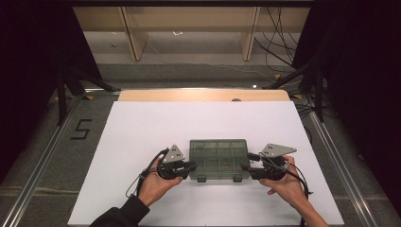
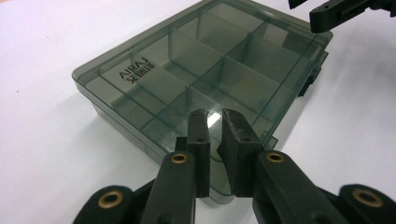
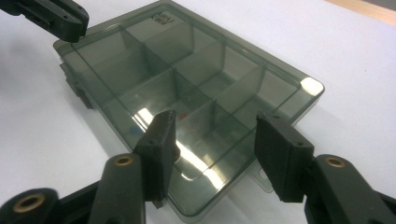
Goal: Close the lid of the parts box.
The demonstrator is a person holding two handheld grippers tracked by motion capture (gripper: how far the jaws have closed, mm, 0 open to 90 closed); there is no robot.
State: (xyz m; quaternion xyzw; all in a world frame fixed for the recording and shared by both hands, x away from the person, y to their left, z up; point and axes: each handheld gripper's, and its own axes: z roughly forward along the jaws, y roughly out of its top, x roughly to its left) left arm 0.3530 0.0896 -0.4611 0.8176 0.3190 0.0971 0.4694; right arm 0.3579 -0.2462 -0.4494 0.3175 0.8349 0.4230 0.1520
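A smoky grey see-through compartment box [image 1: 218, 158] lies closed on the white sheet, its lid divided into several cells. My left gripper [image 1: 193, 165] is at the box's left side. In the left gripper view its jaws [image 2: 215, 119] hover over the lid's near edge with only a narrow gap and nothing between them. My right gripper [image 1: 245, 168] is at the box's right side. In the right gripper view it [image 3: 215, 123] stands open wide above the near corner of the box [image 3: 196, 60], pads clear of it. Small red and blue bits [image 3: 183, 114] show inside.
The white sheet [image 1: 142, 127] covers the table, with a strip of bare wood [image 1: 203, 95] at its far edge. Two dark latches [image 1: 202, 178] sit on the box's near side. Black stands and cables [image 1: 283, 56] lie on the floor beyond.
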